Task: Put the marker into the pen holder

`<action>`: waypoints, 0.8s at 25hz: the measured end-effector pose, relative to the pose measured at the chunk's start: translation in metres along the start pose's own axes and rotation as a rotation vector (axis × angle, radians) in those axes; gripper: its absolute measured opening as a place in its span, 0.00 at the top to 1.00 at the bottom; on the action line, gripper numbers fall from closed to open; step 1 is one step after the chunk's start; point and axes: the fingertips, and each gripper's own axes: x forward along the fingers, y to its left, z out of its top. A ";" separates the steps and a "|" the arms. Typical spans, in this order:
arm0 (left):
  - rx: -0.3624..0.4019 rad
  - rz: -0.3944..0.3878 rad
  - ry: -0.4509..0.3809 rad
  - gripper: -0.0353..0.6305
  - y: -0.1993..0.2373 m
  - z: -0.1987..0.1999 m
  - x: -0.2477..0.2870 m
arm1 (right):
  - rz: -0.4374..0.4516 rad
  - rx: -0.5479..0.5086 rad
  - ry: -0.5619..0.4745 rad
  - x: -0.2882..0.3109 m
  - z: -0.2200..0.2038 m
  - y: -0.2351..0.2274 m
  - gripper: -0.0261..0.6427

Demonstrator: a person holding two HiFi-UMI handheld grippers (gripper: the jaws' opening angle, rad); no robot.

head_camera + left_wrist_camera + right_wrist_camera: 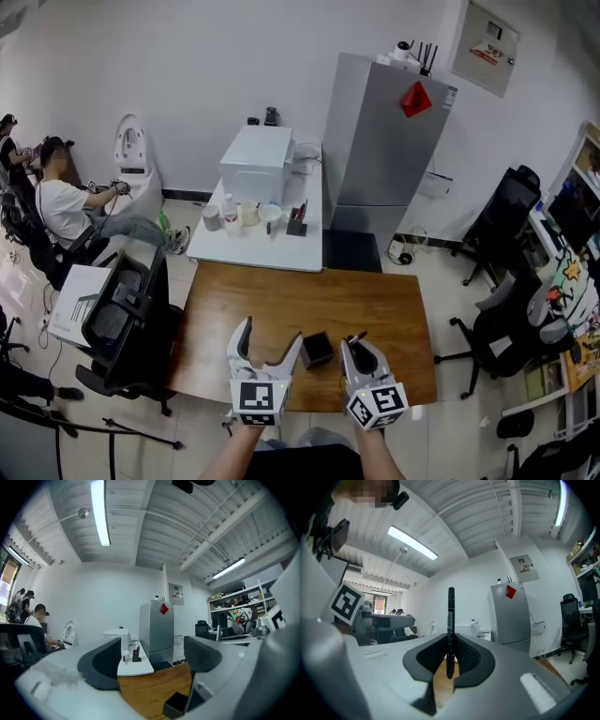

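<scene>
Fingers [472, 660] level around upright marker [450, 620]

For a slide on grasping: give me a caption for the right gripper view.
The right gripper, jaws shut on a slim black marker held upright, with a tall grey fridge behind.

Grippers side by side at lower centre, head view. White left gripper [272, 333]: level, jaws wide apart. White right gripper [355, 341]: level, jaws closed on upright black marker [451, 620].
</scene>
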 end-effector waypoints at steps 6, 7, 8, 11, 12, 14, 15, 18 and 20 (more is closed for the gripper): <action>-0.023 -0.004 0.065 0.32 0.005 -0.025 0.028 | 0.056 0.036 0.046 0.016 -0.031 -0.014 0.89; -0.021 -0.001 0.071 0.32 0.006 -0.026 0.032 | 0.069 0.046 0.056 0.020 -0.038 -0.017 0.89; -0.019 0.002 0.077 0.32 0.007 -0.027 0.037 | 0.083 0.057 0.069 0.024 -0.044 -0.020 0.89; -0.015 0.017 0.086 0.32 0.007 -0.027 0.046 | 0.112 0.083 0.116 0.032 -0.067 -0.030 0.89; -0.013 0.025 0.087 0.32 0.008 -0.027 0.049 | 0.118 0.087 0.132 0.036 -0.076 -0.034 0.89; -0.007 0.040 0.091 0.32 0.009 -0.027 0.054 | 0.135 0.083 0.164 0.045 -0.097 -0.042 0.89; -0.006 0.045 0.095 0.32 0.009 -0.028 0.055 | 0.145 0.079 0.181 0.051 -0.108 -0.046 0.89; -0.018 0.057 0.120 0.32 0.009 -0.036 0.059 | 0.166 0.079 0.244 0.066 -0.146 -0.053 0.89; -0.025 0.066 0.134 0.32 0.010 -0.041 0.061 | 0.183 0.070 0.296 0.076 -0.171 -0.055 0.89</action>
